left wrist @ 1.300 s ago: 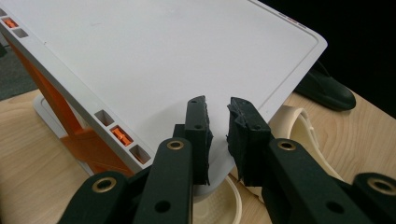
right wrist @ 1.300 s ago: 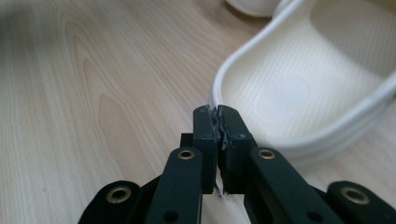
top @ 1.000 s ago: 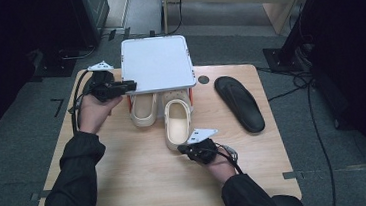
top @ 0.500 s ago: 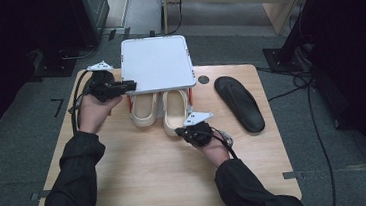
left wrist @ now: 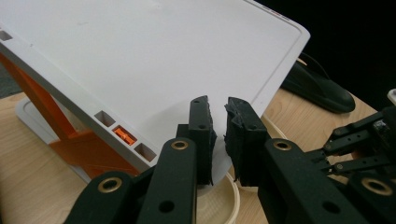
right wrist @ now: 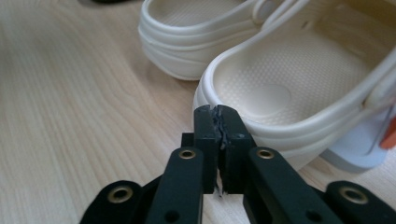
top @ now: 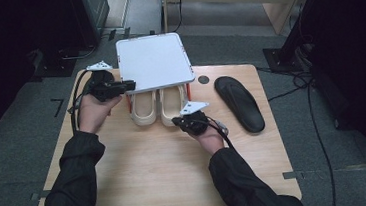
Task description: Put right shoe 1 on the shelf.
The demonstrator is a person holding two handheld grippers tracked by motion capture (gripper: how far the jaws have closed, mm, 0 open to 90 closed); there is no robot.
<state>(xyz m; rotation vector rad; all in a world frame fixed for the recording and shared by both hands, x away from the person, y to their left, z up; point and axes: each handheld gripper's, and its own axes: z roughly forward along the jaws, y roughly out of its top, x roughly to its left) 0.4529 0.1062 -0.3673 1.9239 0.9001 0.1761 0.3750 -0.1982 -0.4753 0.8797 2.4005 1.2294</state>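
Two cream clogs lie side by side, toes under a tilted white board [top: 153,60] on orange legs [left wrist: 60,135]. My left gripper [top: 130,85] sits at the board's front-left corner. In the left gripper view its jaws [left wrist: 218,105] have just been closing and the board's [left wrist: 140,56] corner is pinched between them. My right gripper [top: 175,119] is at the heel of the right clog [top: 170,106], beside the left clog [top: 144,111]. Its pads [right wrist: 218,112] almost touch, just opening a hair, nothing between them, tips against the near clog's heel [right wrist: 280,88].
A black insole [top: 238,103] lies flat at the right of the wooden table [top: 152,171] and shows behind the board as a dark shape [left wrist: 317,86]. A small round hole [top: 203,79] is in the tabletop by the board. Dark floor and cables surround the table.
My right hand has slid the right clog forward until it lies level with the left one under the board. The left hand and the board have stayed put.
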